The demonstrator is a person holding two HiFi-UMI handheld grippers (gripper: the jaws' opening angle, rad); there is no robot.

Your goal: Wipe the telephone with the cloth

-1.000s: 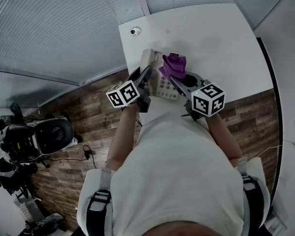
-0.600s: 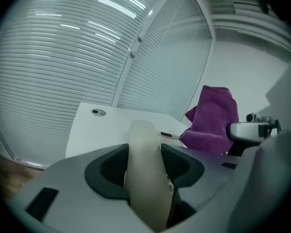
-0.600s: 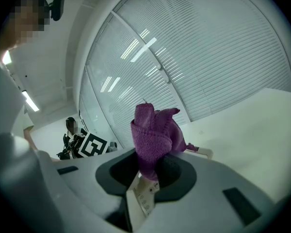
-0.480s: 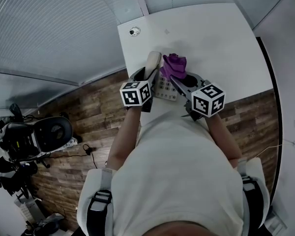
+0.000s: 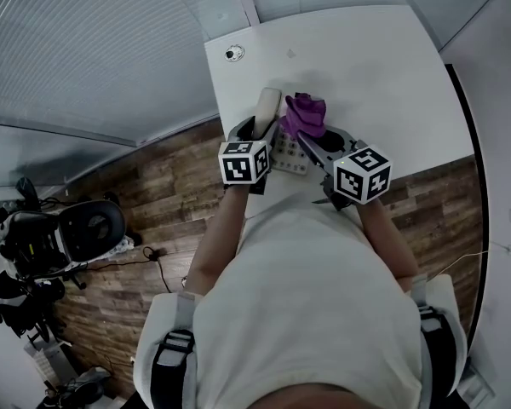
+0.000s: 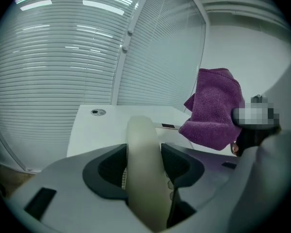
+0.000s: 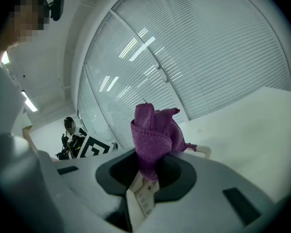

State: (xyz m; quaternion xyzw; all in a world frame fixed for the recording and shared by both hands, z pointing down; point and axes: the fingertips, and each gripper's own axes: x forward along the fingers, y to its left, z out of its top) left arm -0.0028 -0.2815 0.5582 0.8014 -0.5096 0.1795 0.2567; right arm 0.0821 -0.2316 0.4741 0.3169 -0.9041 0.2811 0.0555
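Observation:
On the white table (image 5: 375,66) sits a cream telephone whose keypad base (image 5: 290,153) lies between my two grippers. My left gripper (image 5: 260,126) is shut on the cream handset (image 5: 267,105), which is raised off the base. In the left gripper view the handset (image 6: 144,169) fills the space between the jaws of the left gripper (image 6: 143,154). My right gripper (image 5: 311,135) is shut on a bunched purple cloth (image 5: 305,113) over the base's right side. The right gripper view has the cloth (image 7: 153,135) standing up from the right gripper (image 7: 148,166), with the keypad (image 7: 143,195) just beneath.
A round grommet (image 5: 233,54) is set in the table's far left corner. The near table edge runs just under the telephone, with wood floor (image 5: 166,186) to the left. An office chair (image 5: 94,233) stands at the far left. Slatted blinds (image 6: 63,57) line the wall behind the table.
My left gripper has shifted right and lifted the handset off the telephone's left side, so it now stands more upright. The right gripper and cloth have hardly moved.

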